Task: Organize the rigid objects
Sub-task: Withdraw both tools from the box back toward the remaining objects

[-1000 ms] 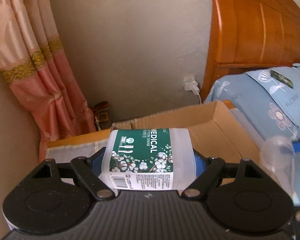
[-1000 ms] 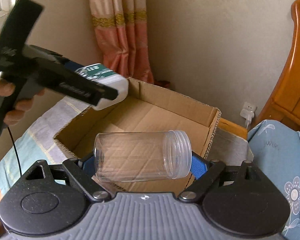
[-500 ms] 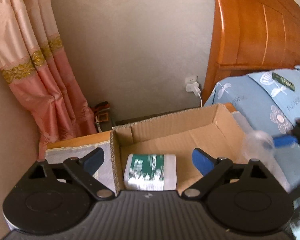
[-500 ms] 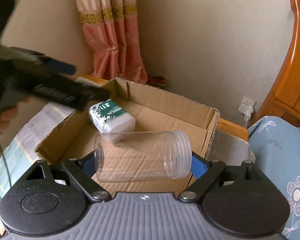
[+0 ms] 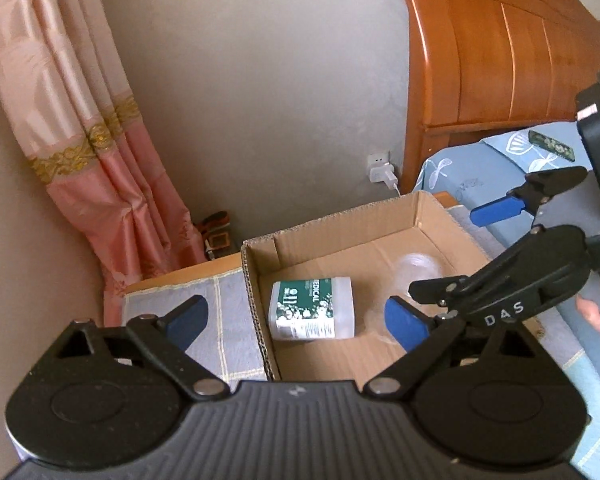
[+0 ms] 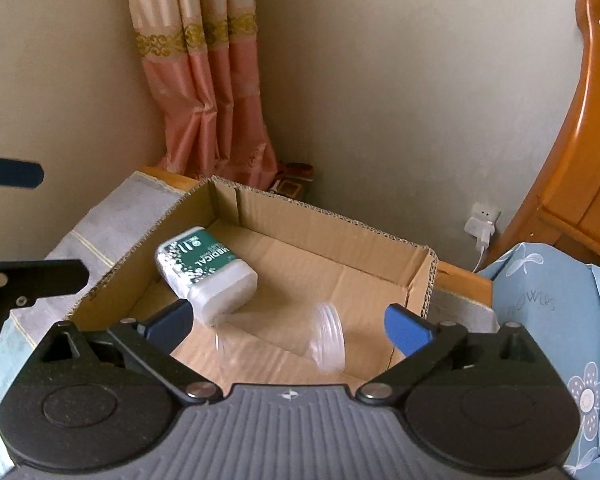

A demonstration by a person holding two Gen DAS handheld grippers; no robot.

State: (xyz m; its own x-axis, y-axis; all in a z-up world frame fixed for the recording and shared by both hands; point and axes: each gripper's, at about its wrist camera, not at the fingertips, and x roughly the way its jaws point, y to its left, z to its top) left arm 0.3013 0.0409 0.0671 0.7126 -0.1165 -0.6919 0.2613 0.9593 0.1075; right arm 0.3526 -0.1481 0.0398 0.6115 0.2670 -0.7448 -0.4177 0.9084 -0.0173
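Swab box [image 5: 312, 308] and jar [image 6: 284, 344] now in carton [image 6: 332, 220].

Wooden worktop [image 6: 462, 276] in the room corner, covered by a pale checked cloth [image 5: 224, 320]. An open cardboard box [image 6: 324, 220] sits directly on the cloth, cloth showing to its left and right. Bare wood edge shows at far side.

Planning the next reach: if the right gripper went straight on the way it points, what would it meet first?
Probably the clear jar, lying blurred between the open fingers of the right gripper in the cardboard box; depth is unclear.
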